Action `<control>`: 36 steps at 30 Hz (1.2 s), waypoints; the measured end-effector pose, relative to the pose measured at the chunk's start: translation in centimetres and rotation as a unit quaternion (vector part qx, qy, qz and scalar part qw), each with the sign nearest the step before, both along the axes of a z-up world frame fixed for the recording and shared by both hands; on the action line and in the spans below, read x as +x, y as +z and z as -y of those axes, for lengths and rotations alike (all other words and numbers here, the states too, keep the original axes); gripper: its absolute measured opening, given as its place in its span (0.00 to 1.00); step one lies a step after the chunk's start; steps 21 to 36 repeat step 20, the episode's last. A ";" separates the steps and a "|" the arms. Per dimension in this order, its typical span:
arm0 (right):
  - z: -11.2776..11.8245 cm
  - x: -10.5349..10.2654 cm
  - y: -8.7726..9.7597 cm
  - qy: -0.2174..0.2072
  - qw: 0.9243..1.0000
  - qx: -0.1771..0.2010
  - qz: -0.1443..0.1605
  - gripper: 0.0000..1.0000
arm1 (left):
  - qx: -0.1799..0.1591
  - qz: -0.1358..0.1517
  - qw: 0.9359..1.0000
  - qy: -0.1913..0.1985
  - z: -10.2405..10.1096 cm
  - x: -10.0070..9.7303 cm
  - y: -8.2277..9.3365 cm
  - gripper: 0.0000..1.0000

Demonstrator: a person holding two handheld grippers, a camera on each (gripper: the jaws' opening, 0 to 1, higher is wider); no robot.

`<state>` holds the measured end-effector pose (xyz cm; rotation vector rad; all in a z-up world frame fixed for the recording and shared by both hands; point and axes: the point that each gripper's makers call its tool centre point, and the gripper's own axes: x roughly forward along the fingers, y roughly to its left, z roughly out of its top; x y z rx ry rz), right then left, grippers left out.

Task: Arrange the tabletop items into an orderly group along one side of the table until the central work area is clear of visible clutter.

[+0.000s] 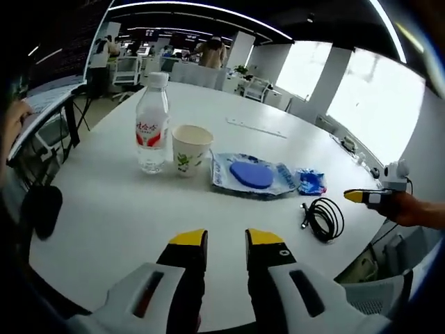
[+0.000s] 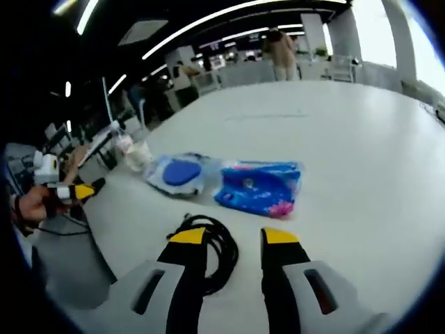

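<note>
Fingers, left gripper view: yellow-tipped fingers (image 1: 188, 239) of the left gripper (image 1: 226, 240) stand apart with bare tabletop between them, released, grasping nothing.
Table, left gripper view: round white table (image 1: 125, 216) under the jaws.
Row of items: water bottle (image 1: 152, 125) upright, paper cup (image 1: 190, 149) just beside it, then a clear pouch with a blue disc (image 1: 250, 174), then a small blue packet (image 1: 311, 181) touching the pouch's end.
Cable: coiled black cable (image 1: 324, 218) lies apart from the row, nearer the table edge.
Other gripper: right gripper (image 1: 356, 197) enters from the right edge, held in a person's hand; whether its jaws are apart I cannot tell here.

Fingers, right gripper view: the right gripper's yellow tips (image 2: 188, 236) are spread, released, empty.
Cable here: black coil (image 2: 212, 250) lies on the table just past the near tip, partly behind it.
Packets: blue packet (image 2: 259, 186) beyond the jaws, the disc pouch (image 2: 178, 172) beside it, bottle and cup blurred further back.
Other gripper here: left gripper (image 2: 82, 190) at the left edge.
</note>
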<state>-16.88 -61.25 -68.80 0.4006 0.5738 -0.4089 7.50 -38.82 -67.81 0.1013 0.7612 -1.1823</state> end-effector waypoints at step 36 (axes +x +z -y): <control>-5.5 1.1 1.5 0.070 0.997 -0.013 0.008 0.43 | -0.001 0.016 1.000 0.008 -1.7 1.0 0.8 0.27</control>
